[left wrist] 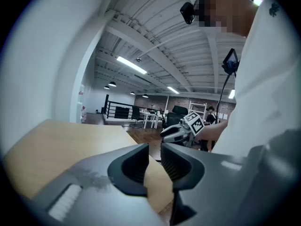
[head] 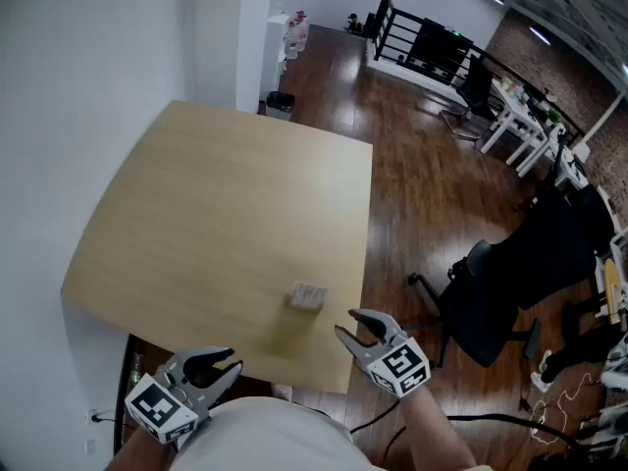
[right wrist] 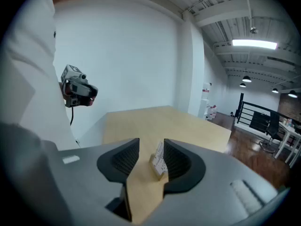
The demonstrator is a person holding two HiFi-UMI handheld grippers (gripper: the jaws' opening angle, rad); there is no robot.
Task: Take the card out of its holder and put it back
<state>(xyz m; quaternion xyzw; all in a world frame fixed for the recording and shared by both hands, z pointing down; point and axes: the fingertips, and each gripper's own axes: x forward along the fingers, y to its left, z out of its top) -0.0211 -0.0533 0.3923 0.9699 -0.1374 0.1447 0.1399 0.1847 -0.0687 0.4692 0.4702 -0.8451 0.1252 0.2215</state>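
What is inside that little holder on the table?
Something pale, seemingly a card, stands in the holder on the table. Its lower part is hidden inside; one card or several is too small to tell.

**Table** [head: 216, 214]: one. Light wood top, plain, roughly square with rounded corners. Its left edge is against a white wall. Its right and near edges stand free above the dark wood floor [head: 412, 194]. The same pale top shows as the table [left wrist: 56, 145] in the left gripper view and the table [right wrist: 160, 121] in the right gripper view.

**On it:** holder [head: 306, 296], one. Small and pale, it stands toward the near right corner, set in from both edges, with a faint shadow on the top at its near side. In the right gripper view the holder [right wrist: 160, 170] carries white card [right wrist: 158, 148] edges standing upright. Their number cannot be made out.
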